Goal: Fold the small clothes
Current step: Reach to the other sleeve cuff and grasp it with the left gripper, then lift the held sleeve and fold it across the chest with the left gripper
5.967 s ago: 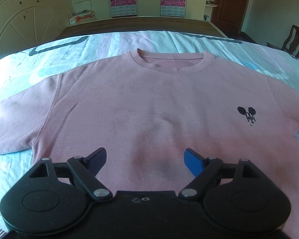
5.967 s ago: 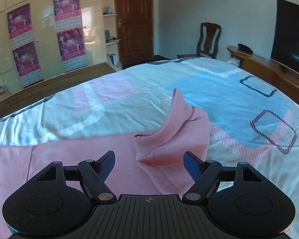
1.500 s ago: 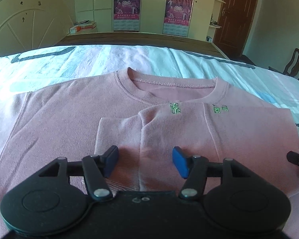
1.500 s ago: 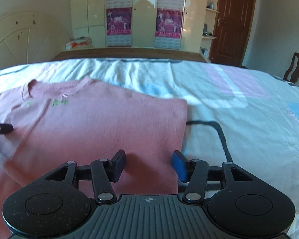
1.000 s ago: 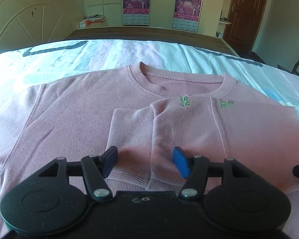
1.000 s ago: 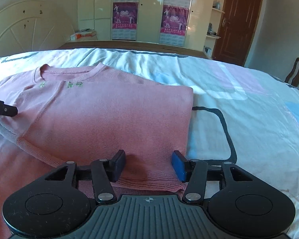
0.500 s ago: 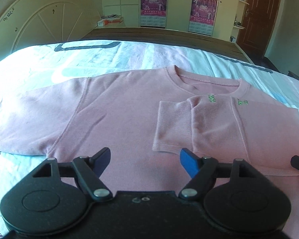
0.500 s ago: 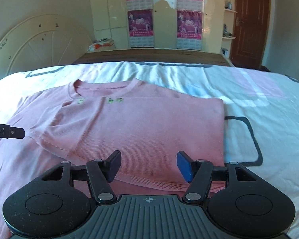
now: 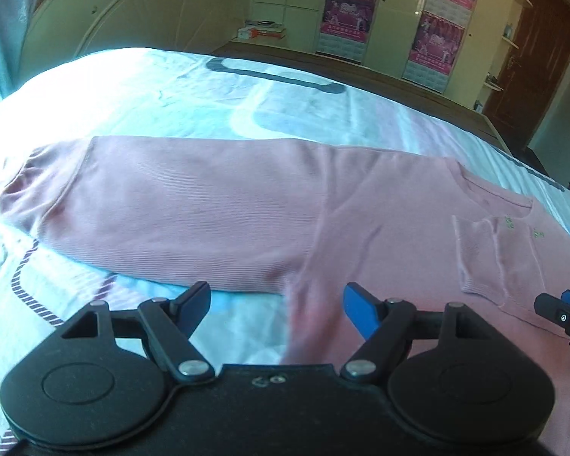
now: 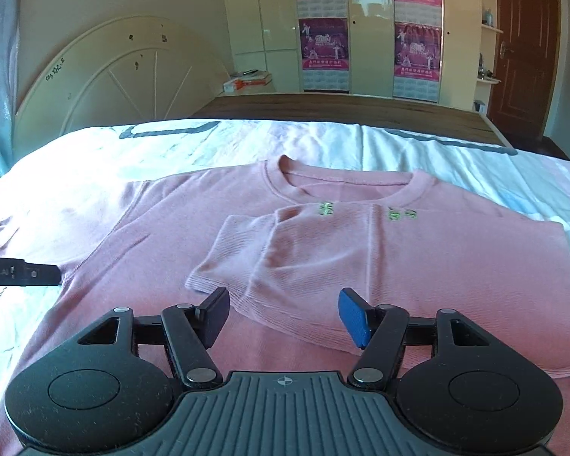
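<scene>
A pink long-sleeved shirt [image 10: 418,266] lies flat on the bed, its right side and sleeve folded over the chest. Its left sleeve [image 9: 178,205] lies stretched out flat to the left. My left gripper [image 9: 277,304] is open and empty, low over the shirt's left side seam near the armpit. My right gripper [image 10: 283,313] is open and empty, just in front of the folded sleeve cuff [image 10: 224,262]. The right gripper's tip shows at the right edge of the left wrist view [image 9: 562,313]. The left gripper's finger shows at the left edge of the right wrist view [image 10: 22,271].
The bed has a pale blue and white patterned sheet [image 9: 152,98]. A cream headboard [image 10: 125,76] stands at the back left. Wardrobe doors with posters [image 10: 323,38] and a brown door [image 10: 524,49] are behind the bed.
My left gripper has swung left, from the folded middle of the shirt to its left side and sleeve. My right gripper has drawn back and left from the folded right edge.
</scene>
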Available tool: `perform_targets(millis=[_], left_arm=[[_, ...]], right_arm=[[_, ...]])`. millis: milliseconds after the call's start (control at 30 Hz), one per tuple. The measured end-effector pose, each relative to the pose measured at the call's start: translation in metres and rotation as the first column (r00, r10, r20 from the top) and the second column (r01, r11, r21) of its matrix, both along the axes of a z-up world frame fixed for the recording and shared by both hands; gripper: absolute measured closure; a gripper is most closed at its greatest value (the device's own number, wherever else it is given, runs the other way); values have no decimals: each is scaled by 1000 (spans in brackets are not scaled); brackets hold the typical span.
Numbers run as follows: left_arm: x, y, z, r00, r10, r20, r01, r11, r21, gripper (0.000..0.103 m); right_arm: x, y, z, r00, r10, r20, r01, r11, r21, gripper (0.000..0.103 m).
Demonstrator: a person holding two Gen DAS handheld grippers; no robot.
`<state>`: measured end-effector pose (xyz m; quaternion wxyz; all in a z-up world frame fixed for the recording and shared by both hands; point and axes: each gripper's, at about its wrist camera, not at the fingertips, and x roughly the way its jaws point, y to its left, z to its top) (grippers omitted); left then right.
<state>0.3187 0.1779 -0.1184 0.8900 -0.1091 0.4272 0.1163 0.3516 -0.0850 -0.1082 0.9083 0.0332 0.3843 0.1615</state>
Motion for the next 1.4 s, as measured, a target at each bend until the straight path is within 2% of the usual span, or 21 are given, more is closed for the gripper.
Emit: perform_targets(millis=[167,300,533,733,800,833,867,900,933,967,1000,1100,1167,1267,1333,1400], left_arm=[[-17,76,-4,993,116,-9,-116,993,-26,28],[-35,130,-7,976,219,-13,-220,974,-50,29],[-57,208,-22,915,404,-14,-400,901,-164,37],[-41,245,-27,882,467,65,-435,860,-267,36],[-32,252,-30,871,483,84,-442,849,-290,39],[-28,255,-30,869,487,91,-445,848,-289,48],[-25,257,-32,866,492,95,-450,847,-283,62],[-23,261,-33,857,506,101,-463,840,-283,70],[-23,263,-34,847,520,105,-475,832,-287,87],[-23,267,-37,841,532,101,-483,822,-301,95],[-23,269,-38,835,540,107,-488,816,-311,95],[-20,261,-31,843,520,139,-471,837,-279,98],[-14,246,-17,867,459,194,-410,878,-247,98],[1,204,15,911,305,279,-262,948,-182,98],[15,168,35,926,195,324,-151,976,-156,98],[27,124,52,930,81,359,-36,991,-128,98]], right_arm=[[19,33,-7,999,-33,-8,33,999,-3,40],[27,49,-7,999,-46,-10,46,999,-9,40],[31,67,-10,998,-55,-16,54,997,-52,40],[37,69,-16,996,-91,-25,88,993,-83,40],[40,68,-18,994,-107,-26,104,991,-87,40],[41,67,-19,993,-112,-27,109,990,-93,40],[42,67,-21,993,-116,-29,113,988,-101,40],[43,67,-23,992,-122,-33,117,987,-108,40],[44,67,-24,991,-128,-35,123,986,-113,40],[44,65,-26,990,-137,-37,132,984,-118,40],[45,65,-27,989,-144,-38,138,983,-122,40],[46,63,-39,986,-150,-73,139,980,-140,40],[47,59,-41,984,-157,-82,146,982,-124,40],[45,53,-30,985,-161,-66,155,984,-89,40],[40,48,-23,986,-161,-41,158,985,-70,40],[35,39,-16,987,-155,-29,154,987,-38,40]])
